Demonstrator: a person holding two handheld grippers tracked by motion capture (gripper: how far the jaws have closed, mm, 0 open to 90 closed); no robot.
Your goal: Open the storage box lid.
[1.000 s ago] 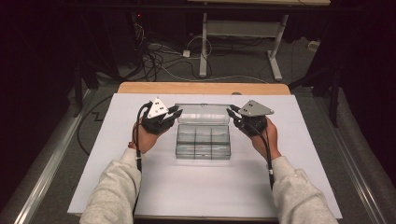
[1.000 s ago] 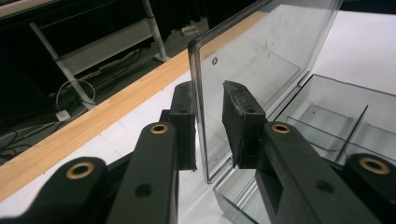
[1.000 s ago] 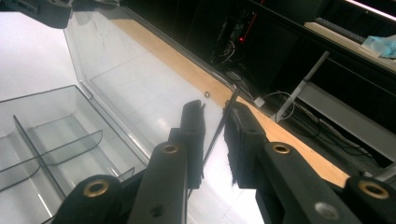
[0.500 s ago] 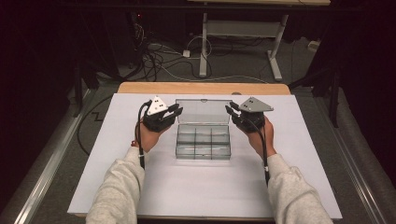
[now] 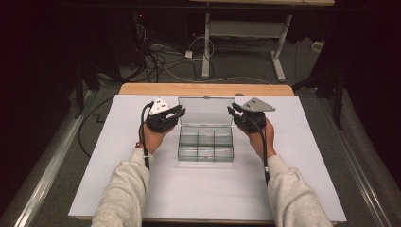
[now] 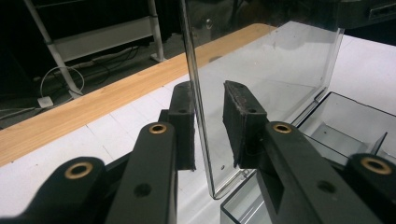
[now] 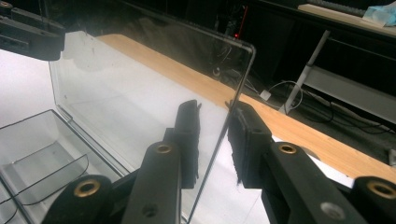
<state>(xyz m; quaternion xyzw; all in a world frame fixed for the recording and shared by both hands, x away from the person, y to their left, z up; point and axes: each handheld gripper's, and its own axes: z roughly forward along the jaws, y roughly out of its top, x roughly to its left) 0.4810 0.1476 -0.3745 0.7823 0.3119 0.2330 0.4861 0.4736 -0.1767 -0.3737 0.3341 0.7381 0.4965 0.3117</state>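
Your left gripper [image 5: 176, 112] and right gripper [image 5: 232, 112] straddle the clear box's [image 5: 206, 144] upright lid [image 5: 206, 111], jaws narrow, not clamping; right's have just been opening. Hands barely shifted since earlier.

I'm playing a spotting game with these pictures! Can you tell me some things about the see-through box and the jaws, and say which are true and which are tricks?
1. The clear box has its lid standing up. True.
2. The left gripper has the lid's edge between its jaws. True.
3. The box is full of toys. False: its compartments look empty.
4. The right gripper rests on the floor. False: it is at the lid's other side edge.
5. The box sits on a white sheet. True.
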